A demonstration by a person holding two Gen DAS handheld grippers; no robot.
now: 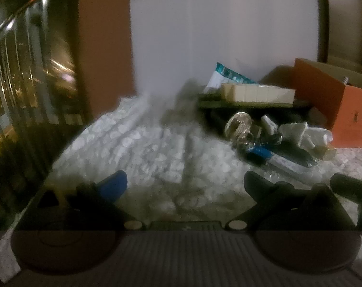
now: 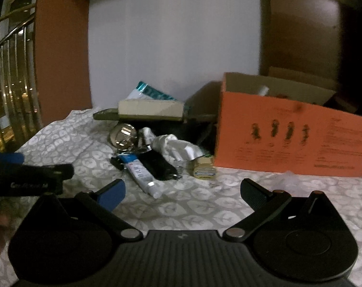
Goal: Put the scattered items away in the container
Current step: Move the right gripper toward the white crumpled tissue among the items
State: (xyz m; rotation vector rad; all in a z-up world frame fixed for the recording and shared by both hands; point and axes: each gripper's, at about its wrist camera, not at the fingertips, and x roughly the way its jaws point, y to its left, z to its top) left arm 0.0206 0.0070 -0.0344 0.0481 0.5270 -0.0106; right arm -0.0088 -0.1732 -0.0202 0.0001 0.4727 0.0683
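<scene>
An open orange cardboard box [image 2: 288, 141] stands at the right on the patterned cloth; it also shows in the left wrist view [image 1: 334, 102]. Left of it lies a pile: a shiny round glass item [image 2: 123, 135], a white and blue tube [image 2: 140, 172], a black case [image 2: 157, 165], crumpled white paper [image 2: 176, 146] and a small yellow packet [image 2: 203, 169]. My right gripper [image 2: 182, 195] is open and empty, in front of the pile. My left gripper [image 1: 185, 184] is open and empty, left of the pile [image 1: 264, 138]; it also shows at the right wrist view's left edge [image 2: 25, 174].
A thick book [image 2: 150, 110] and a teal-and-white packet [image 2: 152, 92] rest on a dark tray [image 2: 104, 116] behind the pile. An orange-brown panel [image 2: 61, 47] and metal railings [image 2: 11, 71] stand at the left. A white wall is behind.
</scene>
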